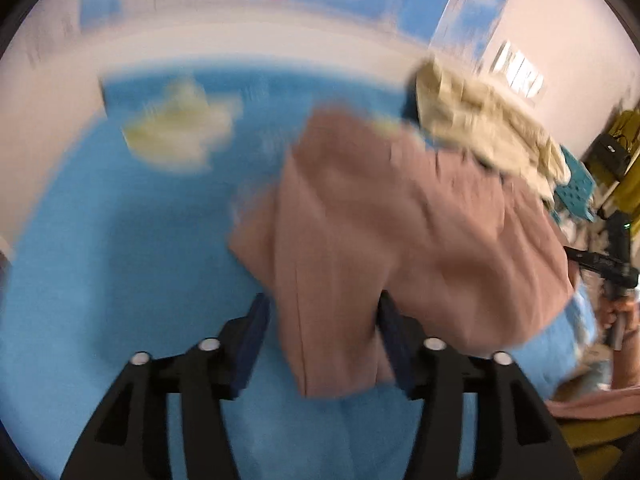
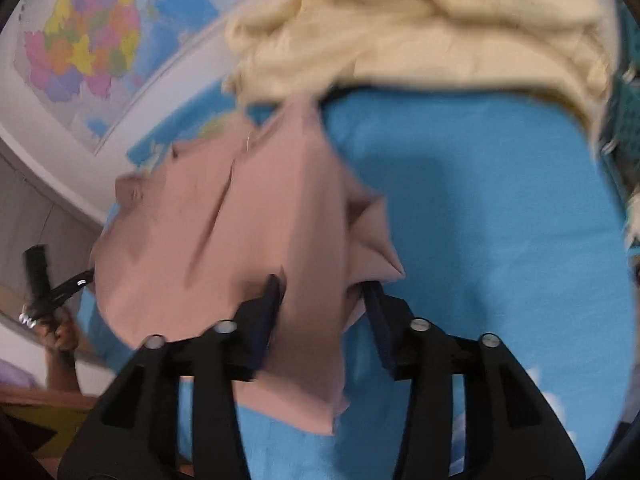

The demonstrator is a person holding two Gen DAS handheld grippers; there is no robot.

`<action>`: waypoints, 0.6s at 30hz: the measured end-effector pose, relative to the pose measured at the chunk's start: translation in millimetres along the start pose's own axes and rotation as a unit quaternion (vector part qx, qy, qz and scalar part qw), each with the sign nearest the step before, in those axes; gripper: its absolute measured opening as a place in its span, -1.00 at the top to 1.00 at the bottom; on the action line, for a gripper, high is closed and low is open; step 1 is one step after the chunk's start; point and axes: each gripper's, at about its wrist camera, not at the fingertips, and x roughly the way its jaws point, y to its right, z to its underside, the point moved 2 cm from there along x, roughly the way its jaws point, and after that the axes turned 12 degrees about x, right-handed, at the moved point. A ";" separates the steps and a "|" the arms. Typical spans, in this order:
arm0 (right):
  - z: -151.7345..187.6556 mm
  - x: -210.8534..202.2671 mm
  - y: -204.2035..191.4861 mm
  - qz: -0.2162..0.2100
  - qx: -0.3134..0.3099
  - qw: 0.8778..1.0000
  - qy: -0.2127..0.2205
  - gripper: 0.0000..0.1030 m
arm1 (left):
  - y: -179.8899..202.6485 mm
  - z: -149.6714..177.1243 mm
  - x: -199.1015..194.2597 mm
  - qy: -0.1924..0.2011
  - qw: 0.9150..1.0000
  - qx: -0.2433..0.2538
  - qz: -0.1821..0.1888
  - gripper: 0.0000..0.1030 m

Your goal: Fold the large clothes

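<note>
Left gripper (image 1: 322, 344): jaws spread, pink garment (image 1: 400, 240) hanging between them, pads not clearly pressing it. Right gripper (image 2: 324, 320): jaws spread too, same garment's corner between them. Both point steeply down at the blue sheet (image 1: 120, 260). Garment is thin, creased, seamed; a cream cloth pile (image 2: 400, 32) lies beyond it.

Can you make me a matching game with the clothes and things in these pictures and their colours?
Things:
1. garment between the jaws
2. heap of cloth at the back
3. surface cover under everything
4. gripper arms

Colours:
A. bright blue
B. black
C. dusty pink
D. cream

Pairs: 1-C, 2-D, 3-A, 4-B
</note>
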 end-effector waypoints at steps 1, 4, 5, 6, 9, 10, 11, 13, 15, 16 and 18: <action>-3.5 -8.5 -4.4 -0.002 -0.004 1.000 0.022 -0.28 | 2.6 -8.0 -14.1 0.030 0.999 0.011 -0.014 -0.41; -10.6 -24.5 -34.4 -0.007 -0.058 0.996 0.071 -0.33 | 20.0 -30.1 -26.8 0.058 0.997 0.049 -0.007 -0.47; -10.8 -20.2 -45.3 -0.014 -0.078 0.995 0.066 -0.33 | 29.5 -36.9 -20.8 0.052 0.997 0.063 0.004 -0.47; -8.8 -10.0 -61.5 -0.015 -0.105 0.993 0.055 -0.32 | 37.1 -40.4 -13.9 0.046 0.996 0.073 0.018 -0.47; -2.3 26.8 -84.7 0.019 -0.159 0.987 0.020 -0.22 | 77.4 -49.8 24.3 0.003 0.990 0.127 0.053 -0.47; -0.6 42.7 -89.9 0.028 -0.171 0.985 0.004 -0.16 | 85.5 -49.7 36.5 -0.014 0.989 0.139 0.053 -0.47; 0.5 56.9 -92.4 0.024 -0.176 0.984 -0.014 0.02 | 91.4 -47.6 48.7 -0.031 0.988 0.144 0.053 -0.43; 2.1 77.4 -94.4 0.034 -0.186 0.982 -0.029 0.55 | 99.0 -46.3 76.2 -0.071 0.985 0.142 0.063 -0.27; 5.4 87.4 -98.4 0.040 -0.202 0.978 -0.032 0.95 | 96.6 -47.1 91.0 -0.082 0.987 0.128 0.058 0.30; 5.3 86.4 -99.0 0.039 -0.202 0.978 -0.027 0.96 | 94.6 -49.5 93.6 -0.079 0.988 0.123 0.056 0.48; 1.5 75.7 -103.4 0.030 -0.202 0.979 -0.003 0.97 | 85.9 -51.9 85.8 -0.069 0.990 0.105 0.064 0.96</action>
